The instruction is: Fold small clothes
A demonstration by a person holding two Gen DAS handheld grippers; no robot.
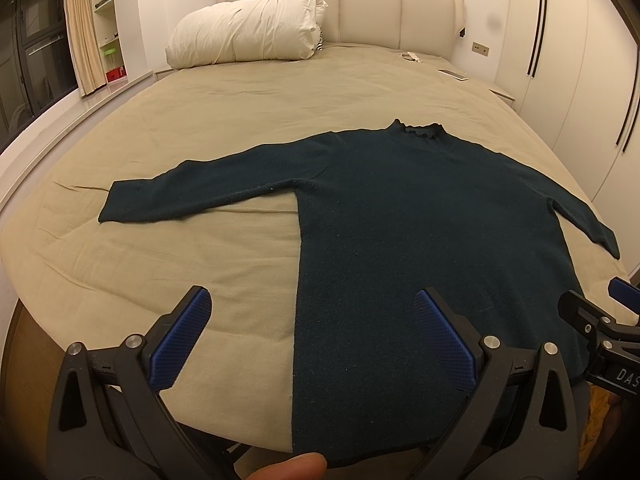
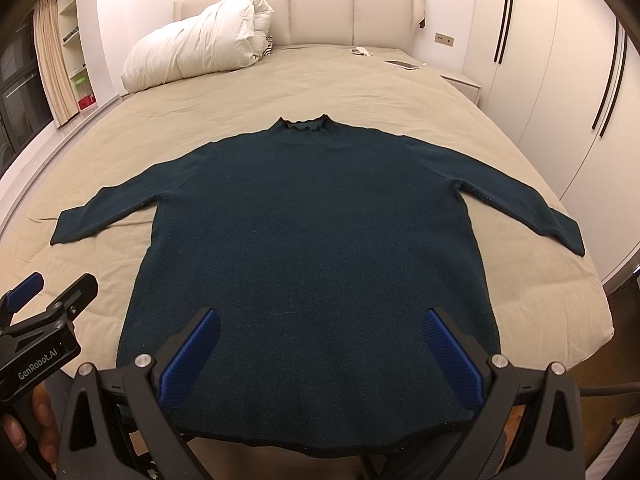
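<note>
A dark teal long-sleeved sweater (image 1: pixel 420 220) (image 2: pixel 316 224) lies flat on the bed, ruffled collar toward the headboard, both sleeves spread out sideways, hem at the near edge. My left gripper (image 1: pixel 312 304) hovers open above the sweater's left side edge near the hem, with nothing between its blue pads. My right gripper (image 2: pixel 320 324) stands open over the lower middle of the sweater, also holding nothing. Each gripper shows at the edge of the other's view: the right one (image 1: pixel 592 312) and the left one (image 2: pixel 52 288).
The bed (image 1: pixel 160 240) has a beige sheet with light creases. A rolled white duvet (image 1: pixel 248 28) lies by the padded headboard. Small flat items (image 2: pixel 404 64) rest at the far right of the bed. White wardrobes line the right wall; a window ledge runs along the left.
</note>
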